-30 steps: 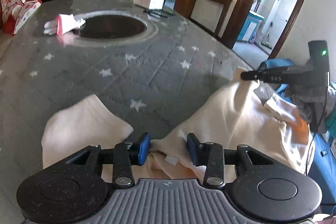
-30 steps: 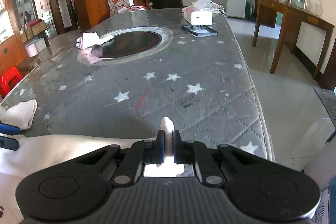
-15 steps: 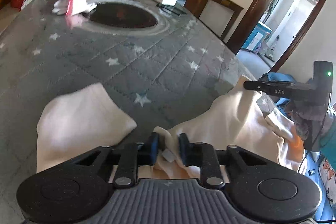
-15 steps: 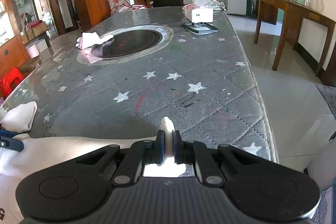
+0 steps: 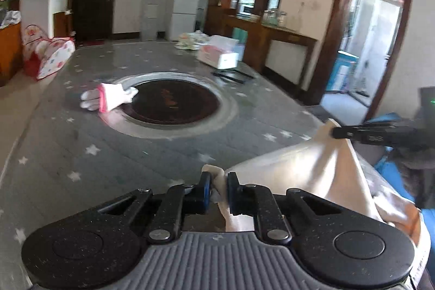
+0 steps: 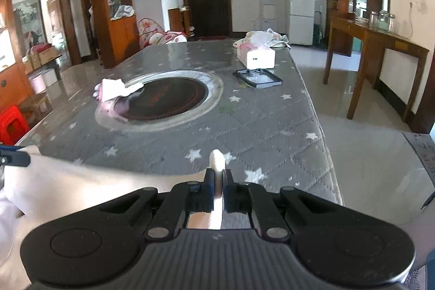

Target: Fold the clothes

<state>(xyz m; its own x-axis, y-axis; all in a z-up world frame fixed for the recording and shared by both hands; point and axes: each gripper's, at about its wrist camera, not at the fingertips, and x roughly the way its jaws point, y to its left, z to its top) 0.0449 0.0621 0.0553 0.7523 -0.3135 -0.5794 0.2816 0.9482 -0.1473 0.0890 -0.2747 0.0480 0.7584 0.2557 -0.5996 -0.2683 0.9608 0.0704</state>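
Note:
A cream garment (image 5: 304, 170) hangs stretched between my two grippers above the near end of the grey star-patterned table (image 5: 114, 154). My left gripper (image 5: 217, 190) has its jaws closing on a bunched edge of the cloth, and the pads press on it. My right gripper (image 6: 217, 181) is shut on another edge, with a nub of cloth poking out past the tips. In the left wrist view the right gripper (image 5: 337, 132) holds the cloth's far corner up. The right wrist view shows the garment (image 6: 81, 186) running left to the left gripper (image 6: 16, 156).
A dark round inset (image 5: 174, 105) sits mid-table with a white and pink glove (image 5: 108, 99) at its rim. A tissue box (image 6: 257, 57) and a black tray (image 6: 258, 78) lie farther back. The table's right edge (image 6: 323, 143) drops to tiled floor; a wooden side table (image 6: 380, 37) stands beyond.
The left jaws have drawn in onto the garment's edge. Both grippers have risen and tipped up, lifting the cloth off the table; the part lying at the left has left view.

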